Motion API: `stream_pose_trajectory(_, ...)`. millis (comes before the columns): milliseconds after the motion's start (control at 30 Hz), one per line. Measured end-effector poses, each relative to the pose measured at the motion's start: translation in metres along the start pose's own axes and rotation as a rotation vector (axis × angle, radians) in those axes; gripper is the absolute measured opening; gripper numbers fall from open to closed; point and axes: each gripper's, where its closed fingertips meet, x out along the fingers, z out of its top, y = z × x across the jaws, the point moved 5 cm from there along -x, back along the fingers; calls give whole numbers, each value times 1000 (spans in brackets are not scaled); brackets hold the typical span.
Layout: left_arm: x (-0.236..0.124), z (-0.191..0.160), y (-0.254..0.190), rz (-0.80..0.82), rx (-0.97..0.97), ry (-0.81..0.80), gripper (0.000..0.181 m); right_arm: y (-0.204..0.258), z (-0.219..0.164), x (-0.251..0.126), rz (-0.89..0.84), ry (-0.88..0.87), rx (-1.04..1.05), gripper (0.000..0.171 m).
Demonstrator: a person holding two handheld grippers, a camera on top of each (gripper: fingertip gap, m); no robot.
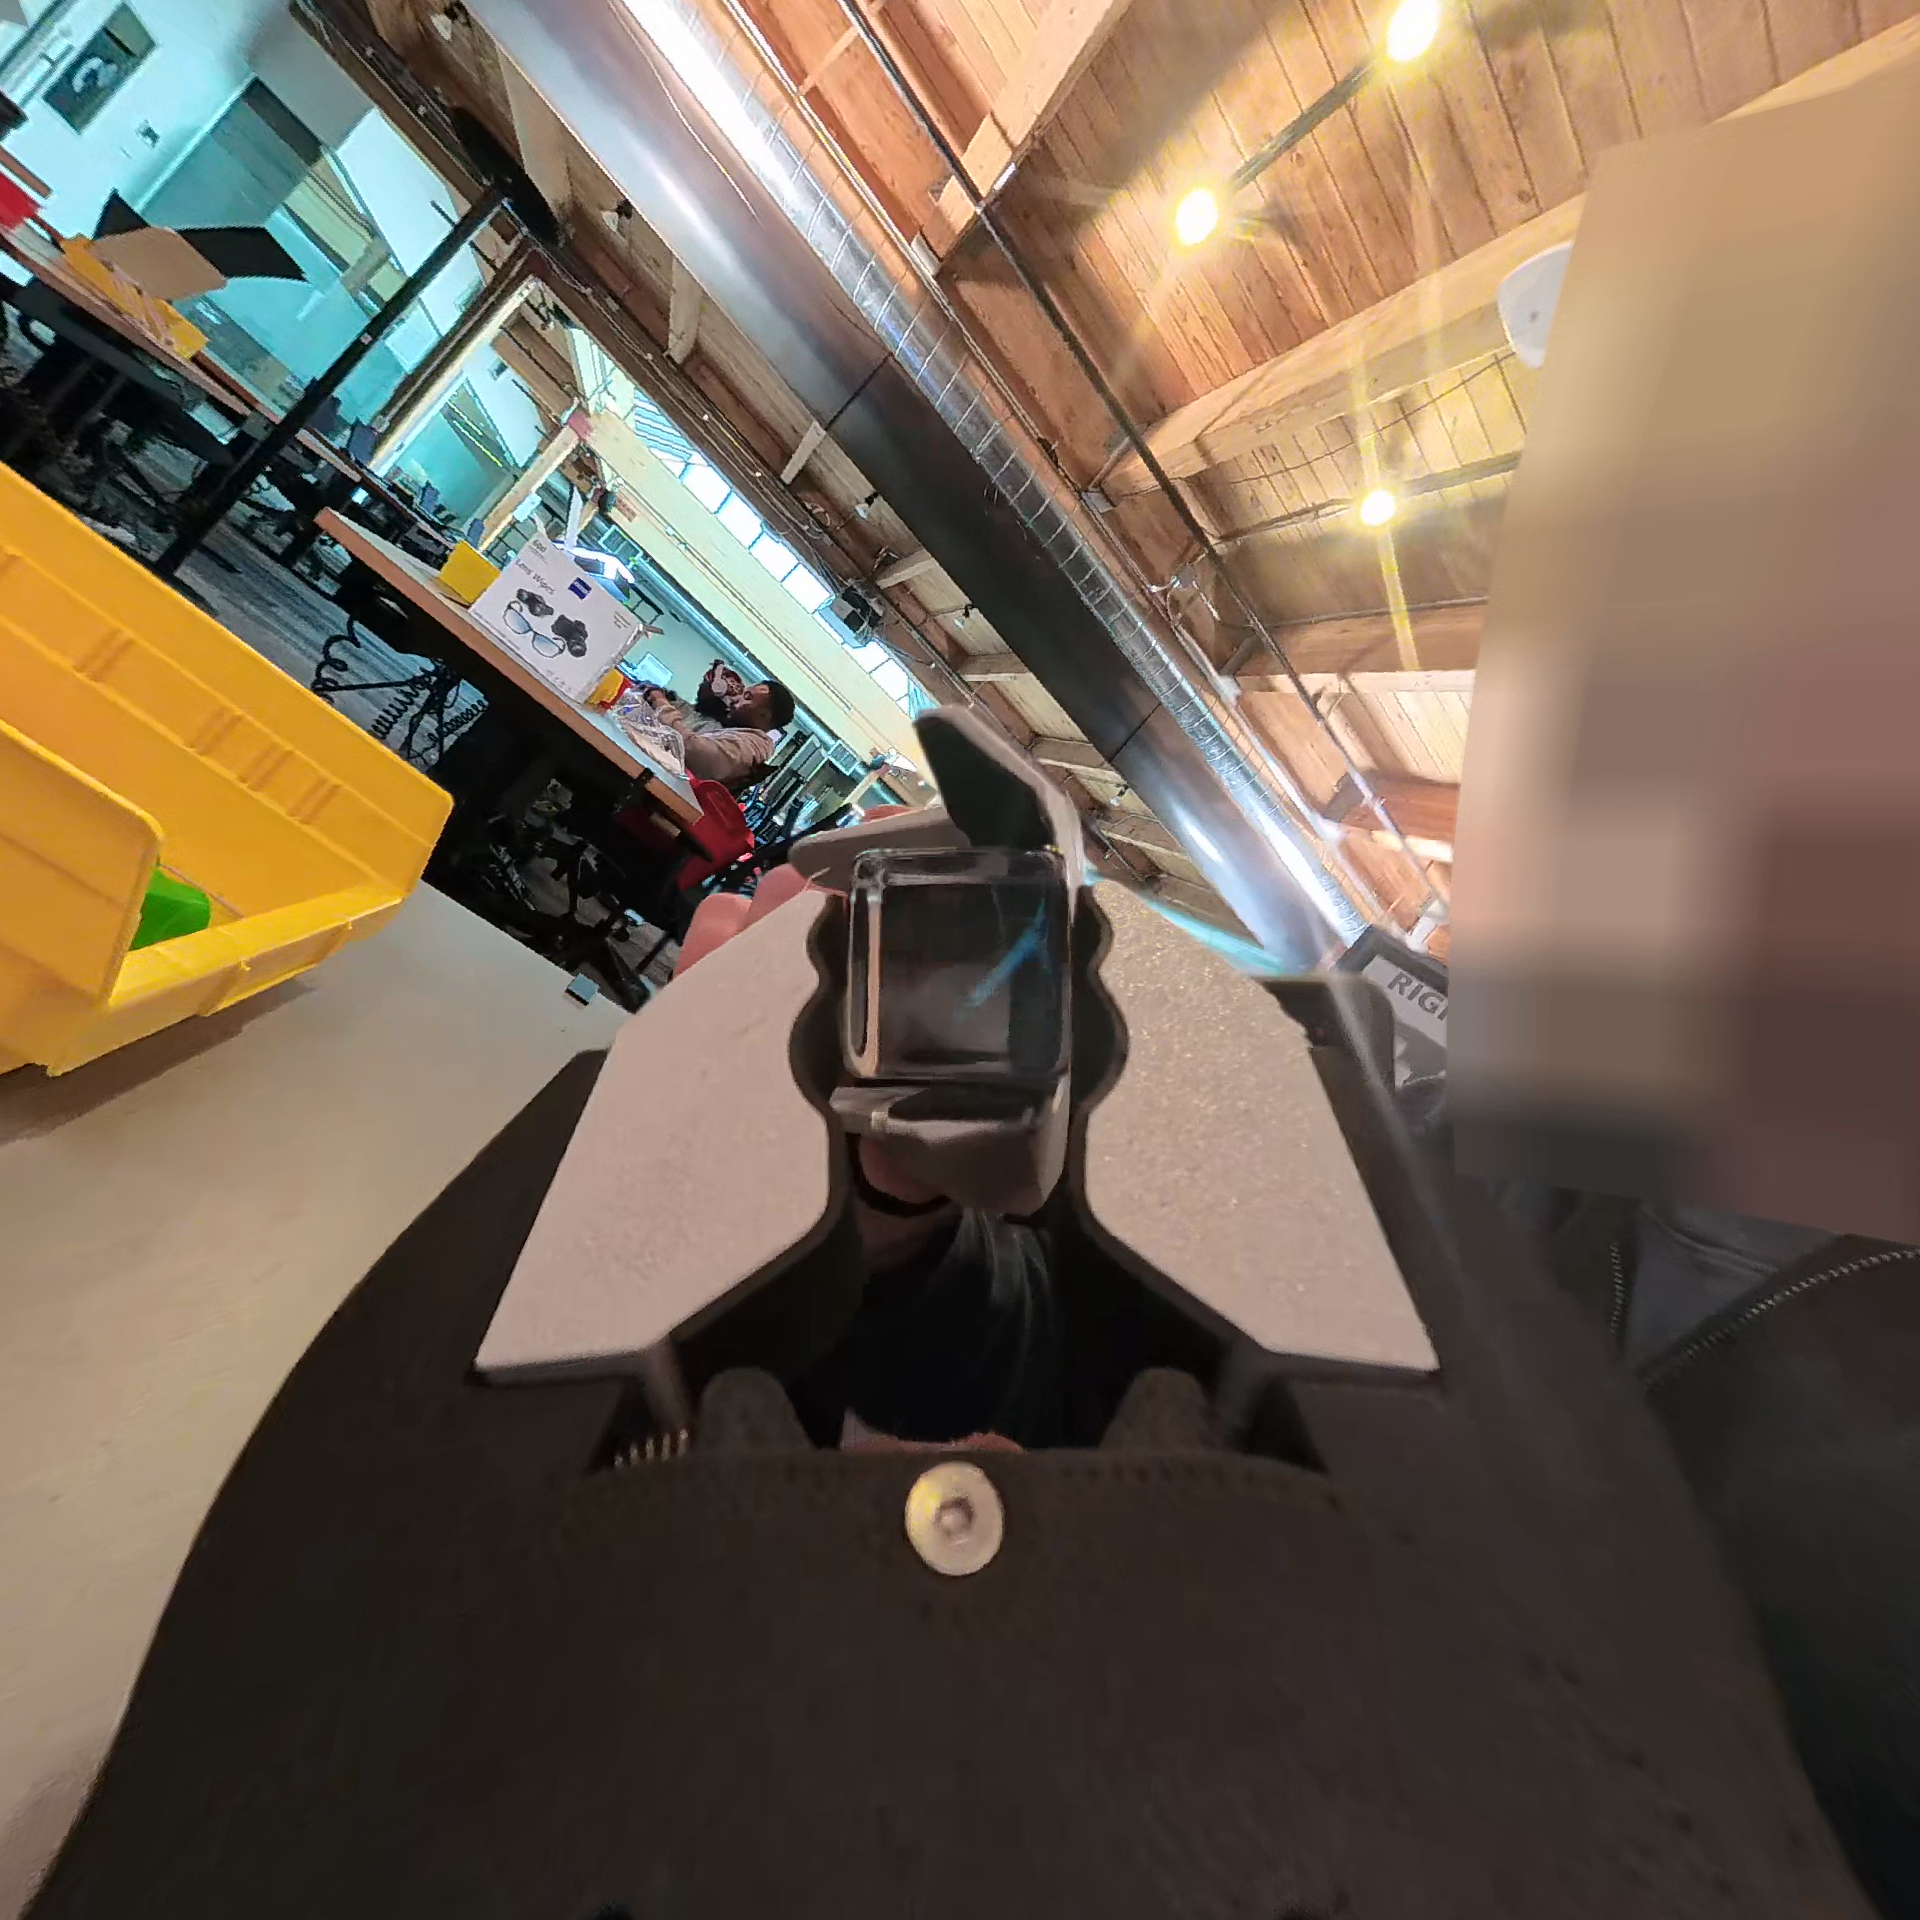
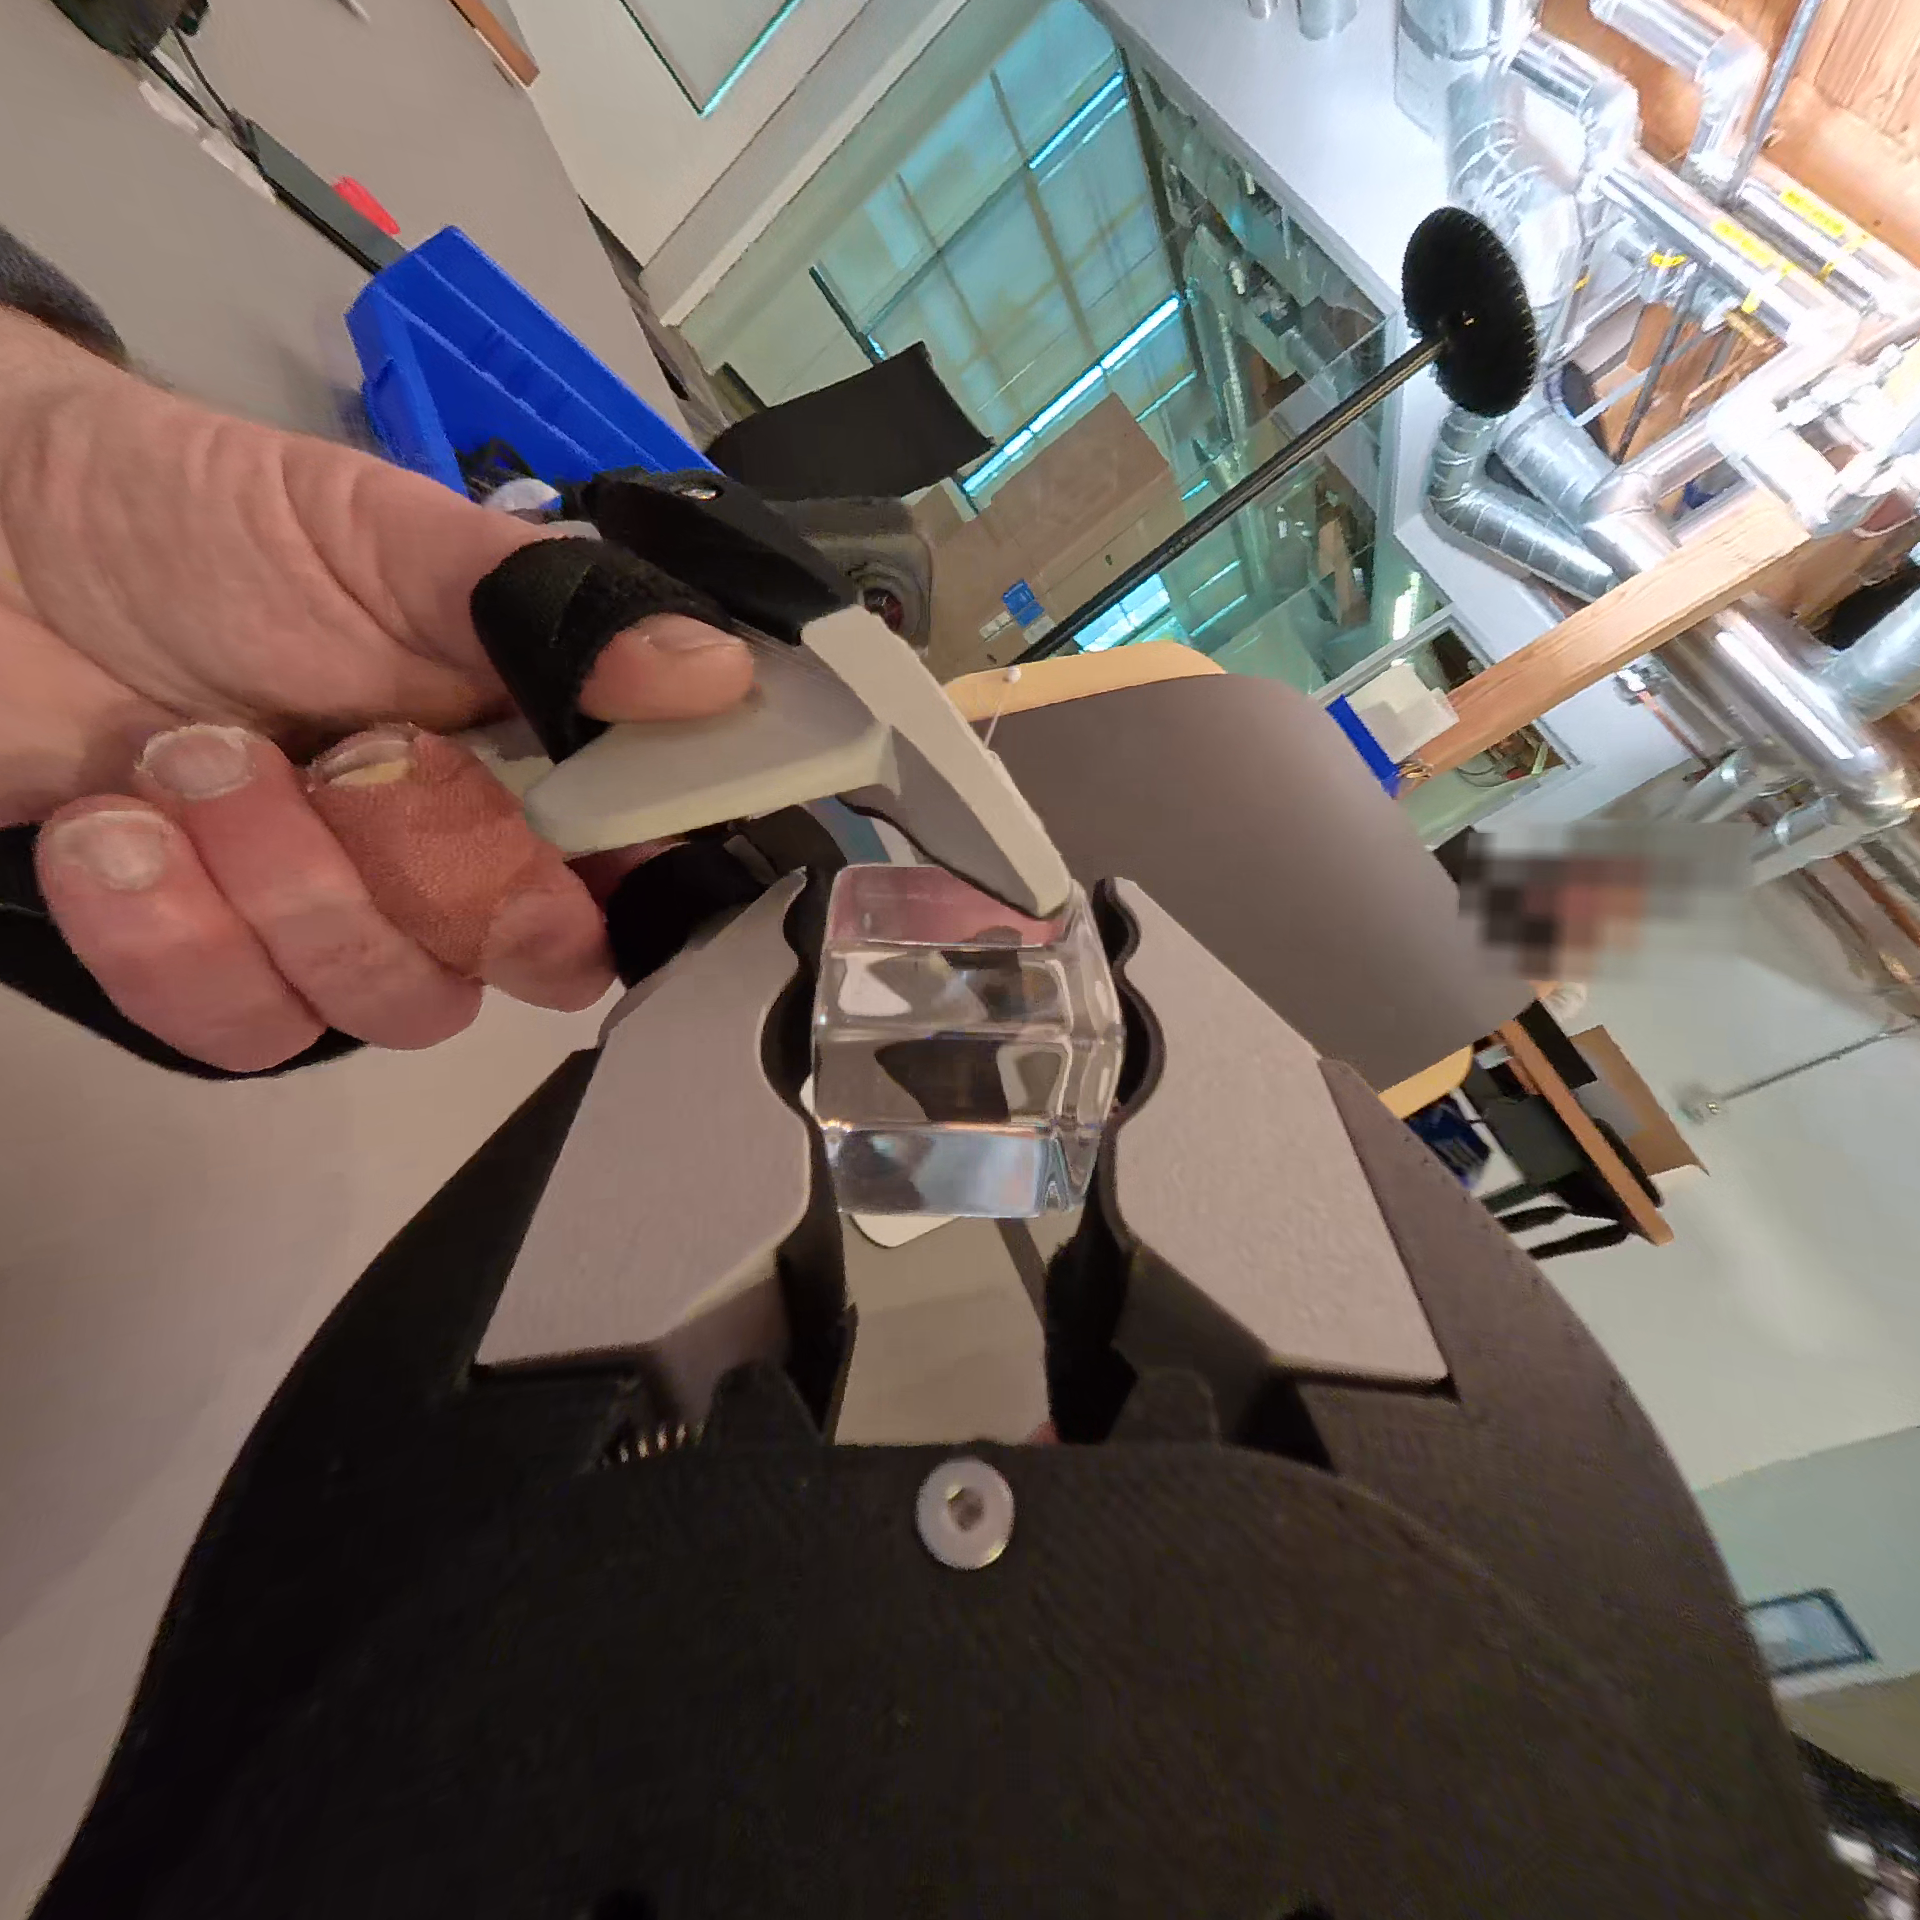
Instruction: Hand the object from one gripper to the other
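Fingers of my right gripper (image 2: 961,1039) sit clamped on either side of a clear cube (image 2: 961,1049), which fills the notch between the grey pads, held in mid-air above a pale tabletop (image 2: 156,1247). From the left wrist view, my left gripper (image 1: 961,987) closes on the same cube (image 1: 956,961), its fingers pressed to the faces the right leaves free, so both tools grip it at once, crossed at an angle. In the right wrist view, one left finger (image 2: 935,769) rests on the cube's top, and my hand (image 2: 260,665) works the left tool. I judge this the mid-handover moment: which tool is the giver I cannot tell, and next the giver must part its fingers and back straight off while the receiver holds firm. Beyond lie a yellow bin (image 1: 187,790) and a blue bin (image 2: 488,353).
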Motion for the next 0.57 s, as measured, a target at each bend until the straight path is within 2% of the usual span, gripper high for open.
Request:
stream_pose_trajectory(33,-1,0,-1,18,40,14,40,-1,-1,-1,28,7,22,48)
stream_pose_trajectory(167,-10,9,0,186,221,83,57,-4,-9,-4,172,84,60,49)
stream_pose_trajectory(233,-16,16,3,316,297,131,66,-2,-17,-5,283,176,61,49)
stream_pose_trajectory(333,-18,23,-1,465,368,197,80,-1,-28,-6,351,308,5,49)
stream_pose_trajectory(400,-15,23,-3,535,378,238,80,1,-29,-4,396,358,1,49)
stream_pose_trajectory(567,-3,4,0,590,344,309,79,9,-32,-2,523,454,-11,49)
